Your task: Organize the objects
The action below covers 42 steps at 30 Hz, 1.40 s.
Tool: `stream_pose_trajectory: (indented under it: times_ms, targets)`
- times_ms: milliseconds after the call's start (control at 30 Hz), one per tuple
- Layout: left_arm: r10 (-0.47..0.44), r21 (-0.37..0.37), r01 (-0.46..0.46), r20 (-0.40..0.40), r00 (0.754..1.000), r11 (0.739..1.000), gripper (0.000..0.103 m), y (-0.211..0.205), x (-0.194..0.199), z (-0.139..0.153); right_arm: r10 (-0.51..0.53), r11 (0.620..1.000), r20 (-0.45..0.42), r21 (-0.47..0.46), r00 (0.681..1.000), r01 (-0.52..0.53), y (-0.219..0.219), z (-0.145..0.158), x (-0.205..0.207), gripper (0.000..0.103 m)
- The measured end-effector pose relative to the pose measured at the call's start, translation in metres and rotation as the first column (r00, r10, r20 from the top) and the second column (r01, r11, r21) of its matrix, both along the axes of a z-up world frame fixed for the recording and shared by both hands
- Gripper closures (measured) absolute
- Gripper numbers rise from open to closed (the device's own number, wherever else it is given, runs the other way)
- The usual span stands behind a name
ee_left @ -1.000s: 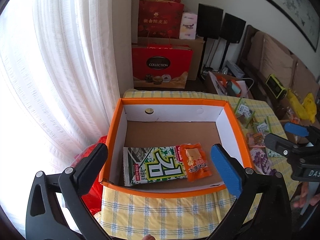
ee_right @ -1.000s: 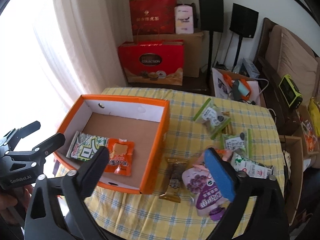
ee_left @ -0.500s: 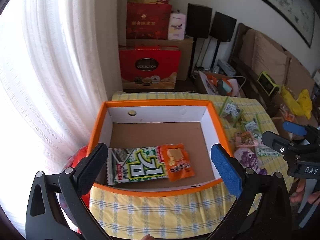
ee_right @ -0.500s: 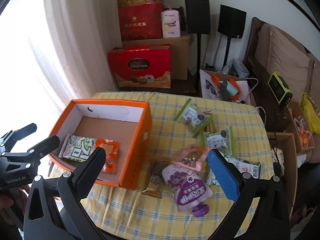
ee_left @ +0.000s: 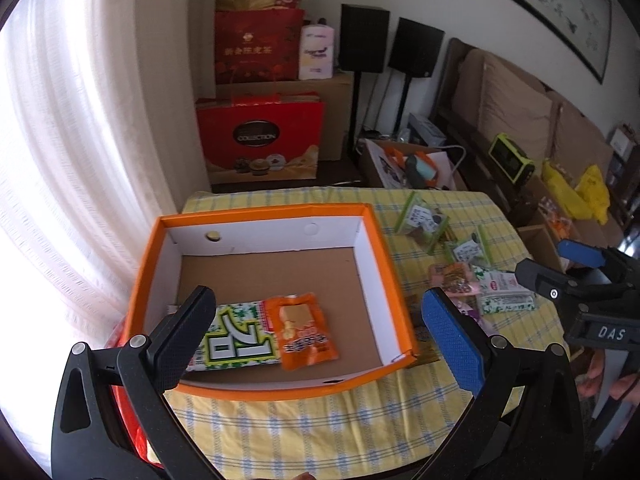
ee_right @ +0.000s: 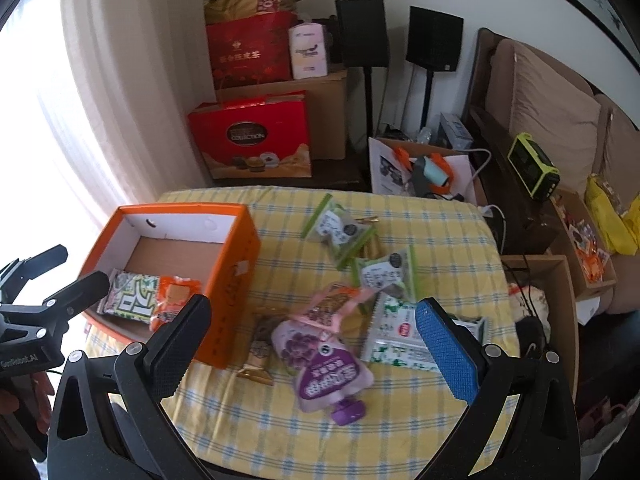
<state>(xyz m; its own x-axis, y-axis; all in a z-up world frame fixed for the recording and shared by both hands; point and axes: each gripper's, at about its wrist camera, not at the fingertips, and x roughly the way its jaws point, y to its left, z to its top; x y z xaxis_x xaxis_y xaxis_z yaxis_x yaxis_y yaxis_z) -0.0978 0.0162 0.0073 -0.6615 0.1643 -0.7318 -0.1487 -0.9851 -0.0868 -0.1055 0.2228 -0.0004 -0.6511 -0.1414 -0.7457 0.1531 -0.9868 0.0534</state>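
Both grippers have drawn back and risen since a second ago, so the orange box (ee_left: 384, 256) sits smaller, mid-frame, and more yellow tablecloth (ee_right: 440, 220) shows. Left gripper (ee_left: 320, 328) and right gripper (ee_right: 312, 344) each hang spread wide, holding nothing. Two packets lie in the box's lower left; the purple pouch (ee_right: 324, 368) lies loose at lower centre of the right view. Best, I'd say, to drop straight over that pouch and pinch its flat body, not the cap.
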Motion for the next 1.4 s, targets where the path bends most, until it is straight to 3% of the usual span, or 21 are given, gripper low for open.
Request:
stream_pose_trajectory:
  times_ms: [167, 500, 700, 933, 1267, 1400]
  targets:
    - [-0.041, 0.006, 0.041, 0.019, 0.999, 0.999, 0.000, 0.015, -0.003, -0.005, -0.032, 0.999, 0.025, -0.021, 0.999, 0.032, 0.020, -0.005, -0.004, 0.000]
    - [-0.062, 0.016, 0.061, 0.030, 0.998, 0.998, 0.000, 0.029, -0.013, -0.008, -0.066, 0.977, 0.149, -0.190, 0.987, 0.094, 0.060, -0.032, -0.027, 0.002]
    - [-0.071, 0.012, 0.071, 0.037, 0.997, 0.997, 0.000, 0.038, -0.018, -0.011, -0.054, 0.962, 0.201, -0.253, 0.978, 0.105, 0.062, -0.049, -0.041, 0.019]
    - [-0.075, 0.002, 0.075, 0.047, 0.996, 0.997, 0.000, 0.040, -0.022, -0.018, -0.035, 0.917, 0.297, -0.371, 0.954, 0.149, 0.064, -0.078, -0.061, 0.038]
    - [-0.073, -0.011, 0.074, 0.056, 0.996, 0.997, 0.000, 0.037, -0.028, -0.025, -0.053, 0.889, 0.363, -0.408, 0.930, 0.210, 0.062, -0.100, -0.078, 0.040]
    - [-0.077, -0.016, 0.078, 0.062, 0.995, 0.997, 0.000, 0.038, -0.030, -0.027, -0.042, 0.884, 0.380, -0.418, 0.924, 0.212, 0.058, -0.107, -0.084, 0.049]
